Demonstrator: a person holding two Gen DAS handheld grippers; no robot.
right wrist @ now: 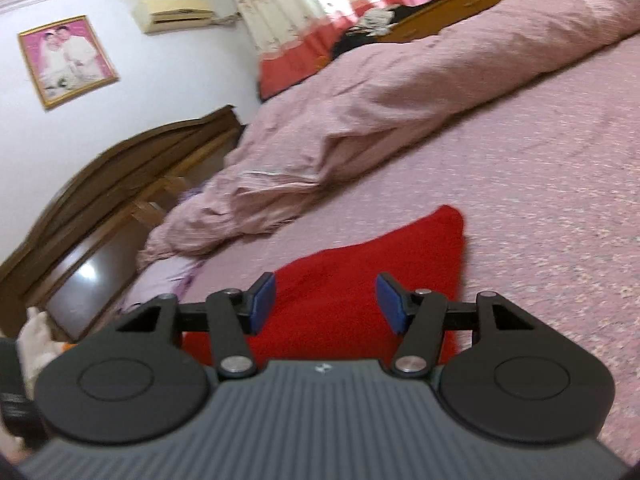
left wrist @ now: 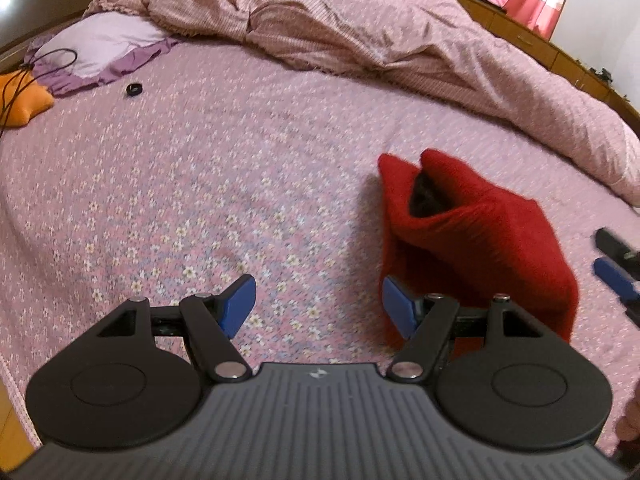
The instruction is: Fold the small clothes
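Observation:
A small red knitted garment [left wrist: 476, 236] lies bunched on the pink flowered bed sheet [left wrist: 200, 184], its top folded over with a dark opening showing. My left gripper [left wrist: 318, 306] is open and empty, hovering over the sheet just left of the garment; its right finger [left wrist: 398, 306] is at the garment's near left edge. My right gripper [right wrist: 326, 304] is open and empty, right above the red garment [right wrist: 360, 276]. It also shows at the right edge of the left wrist view [left wrist: 614, 268].
A rumpled pink quilt [left wrist: 360, 28] covers the far side of the bed. A lilac pillow [left wrist: 100, 44], an orange cushion [left wrist: 24, 100] with a black cable, and a small black ring [left wrist: 134, 89] lie at far left. The wooden headboard [right wrist: 120, 168] is in the right wrist view.

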